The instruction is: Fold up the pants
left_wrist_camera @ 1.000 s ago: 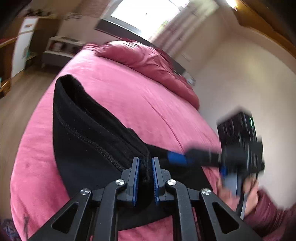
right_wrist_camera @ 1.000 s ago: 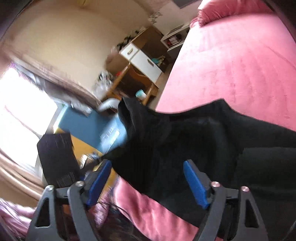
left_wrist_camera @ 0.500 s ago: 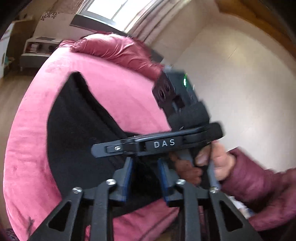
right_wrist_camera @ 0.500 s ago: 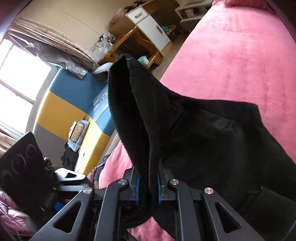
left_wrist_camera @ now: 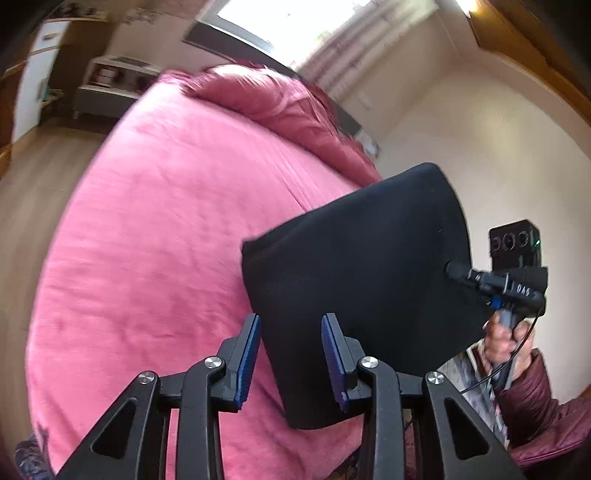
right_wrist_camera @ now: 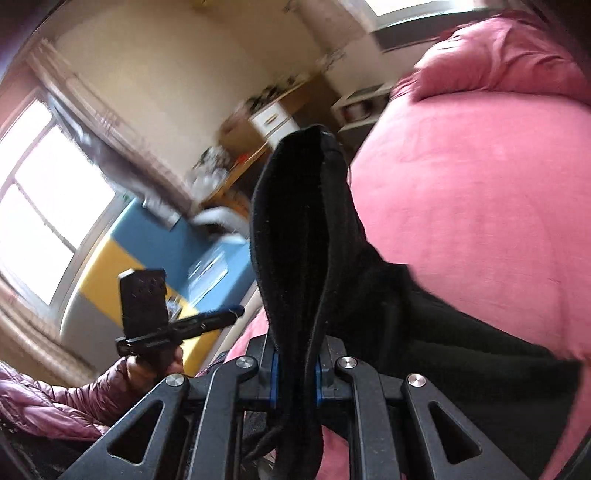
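The pants [left_wrist_camera: 369, 280], black and bunched into a thick fold, hung lifted above the near right part of the pink bed [left_wrist_camera: 155, 236], with their lower part trailing onto the cover. The right gripper [right_wrist_camera: 294, 373] was clenched on a doubled edge of the cloth, which rose straight up between its blue pads. The left gripper [left_wrist_camera: 290, 354] had its jaws opening; a corner of the fabric lay between the pads, but they did not press on it.

To do this step well, I judged that the right hand should carry the held edge across and lay it flat on the rest of the garment, keeping the layers matched so no ridge formed. The freed left gripper would best take hold again at the opposite corner, or smooth the cloth as it came down.

The bed was covered in a soft pink spread, with a rumpled duvet [left_wrist_camera: 273, 99] heaped at the far end. A bright window [left_wrist_camera: 291, 18] stood beyond it, a low shelf [left_wrist_camera: 110, 85] at the far left, and a plain cream wall [left_wrist_camera: 498, 147] at the right. The right wrist view showed a cluttered wooden desk [right_wrist_camera: 255, 155] and a blue and yellow panel [right_wrist_camera: 122, 258].
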`<state>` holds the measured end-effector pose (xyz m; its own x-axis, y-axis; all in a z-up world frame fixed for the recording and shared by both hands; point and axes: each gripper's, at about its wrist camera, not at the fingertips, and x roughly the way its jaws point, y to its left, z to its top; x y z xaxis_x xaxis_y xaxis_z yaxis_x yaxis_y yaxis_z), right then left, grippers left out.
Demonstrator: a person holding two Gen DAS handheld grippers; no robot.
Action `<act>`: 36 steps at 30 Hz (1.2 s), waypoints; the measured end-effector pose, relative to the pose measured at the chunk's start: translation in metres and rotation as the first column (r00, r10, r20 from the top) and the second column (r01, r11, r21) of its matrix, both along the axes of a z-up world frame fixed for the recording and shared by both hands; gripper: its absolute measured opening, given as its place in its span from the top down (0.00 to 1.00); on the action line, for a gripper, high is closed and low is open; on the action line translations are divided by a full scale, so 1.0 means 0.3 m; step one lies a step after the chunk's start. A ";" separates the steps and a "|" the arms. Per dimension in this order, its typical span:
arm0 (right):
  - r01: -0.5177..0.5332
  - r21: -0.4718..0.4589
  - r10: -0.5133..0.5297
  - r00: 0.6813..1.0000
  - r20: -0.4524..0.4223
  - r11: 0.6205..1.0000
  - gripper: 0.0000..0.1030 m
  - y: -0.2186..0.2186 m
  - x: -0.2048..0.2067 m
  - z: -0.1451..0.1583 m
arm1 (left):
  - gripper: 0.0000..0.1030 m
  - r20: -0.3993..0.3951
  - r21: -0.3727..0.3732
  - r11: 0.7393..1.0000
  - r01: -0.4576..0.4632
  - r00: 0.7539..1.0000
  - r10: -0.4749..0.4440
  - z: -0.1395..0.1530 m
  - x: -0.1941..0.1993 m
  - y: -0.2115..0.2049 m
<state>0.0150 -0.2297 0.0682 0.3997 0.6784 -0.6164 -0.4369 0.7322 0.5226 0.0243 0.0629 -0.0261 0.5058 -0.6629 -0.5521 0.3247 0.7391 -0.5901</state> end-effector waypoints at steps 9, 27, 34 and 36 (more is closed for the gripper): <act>0.315 -0.044 -0.318 0.934 -0.165 0.948 0.87 -0.444 -0.049 -0.249 | 0.66 -0.069 0.056 0.970 0.236 0.970 -0.232 -0.096 0.063 -0.361; 0.552 -0.003 -0.536 0.808 -0.243 0.834 0.63 -0.674 -0.219 -0.410 | 0.66 -0.090 0.130 0.946 0.297 0.954 -0.287 -0.158 0.065 -0.517; 0.543 0.063 -0.507 0.814 -0.285 0.837 0.63 -0.553 -0.380 -0.350 | 0.66 -0.106 0.143 0.943 0.300 0.952 -0.287 -0.178 0.077 -0.537; 0.571 0.037 -0.528 0.781 -0.334 0.820 0.63 -0.535 -0.366 -0.407 | 0.66 -0.108 0.144 0.941 0.306 0.950 -0.293 -0.167 0.065 -0.542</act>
